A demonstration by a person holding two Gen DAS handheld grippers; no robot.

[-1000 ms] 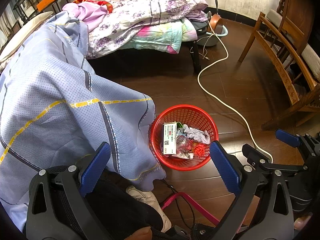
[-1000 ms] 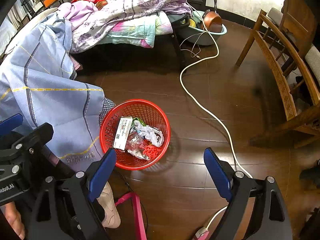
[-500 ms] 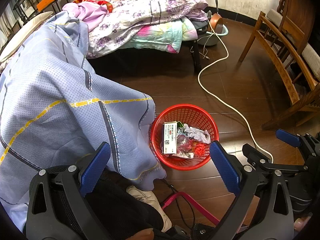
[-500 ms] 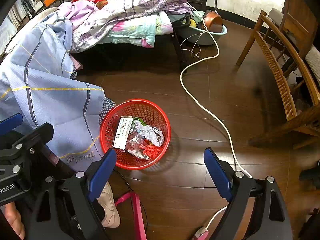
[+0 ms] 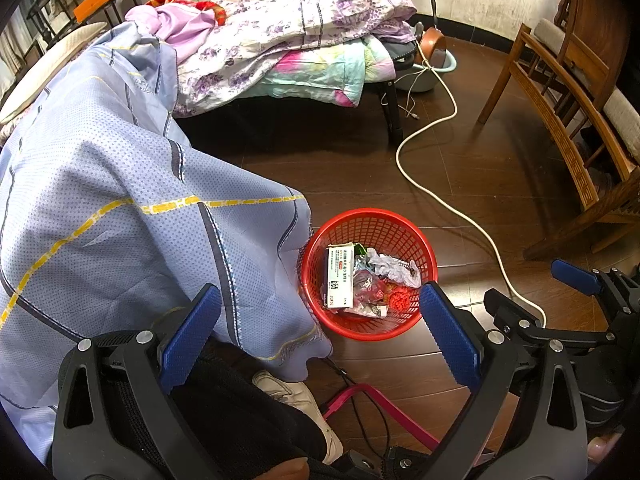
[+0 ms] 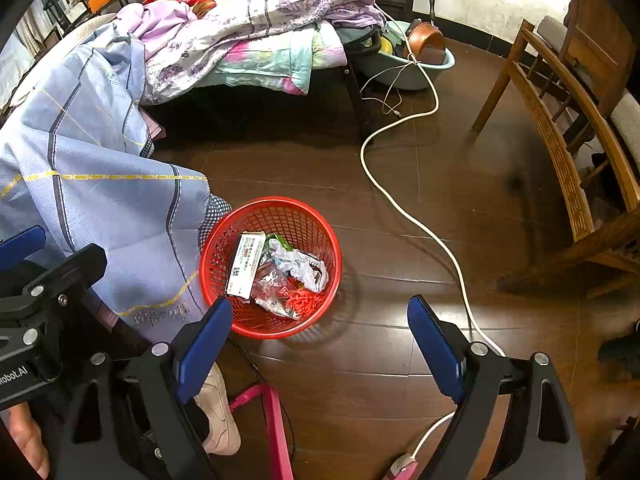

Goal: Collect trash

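A red mesh basket [image 5: 400, 224] stands on the dark wood floor beside a hanging blue bedsheet; it also shows in the right wrist view [image 6: 316, 216]. Inside lie a white medicine box [image 5: 339, 276], crumpled plastic wrappers [image 5: 394, 266] and a red scrap [image 5: 400, 300]. My left gripper [image 5: 320, 332] is open and empty, held above the basket's near side. My right gripper [image 6: 320, 344] is open and empty, above the floor just in front of the basket. The right gripper also appears at the right edge of the left wrist view [image 5: 576, 280].
A white cable [image 6: 400, 208] snakes across the floor to the right of the basket. A wooden chair [image 6: 576, 152] stands at right. A bed piled with quilts [image 5: 296, 40] is behind. A basin with a pot [image 6: 416, 56] sits by the bed. A white shoe [image 6: 218, 412] and pink strap [image 6: 276, 420] are near.
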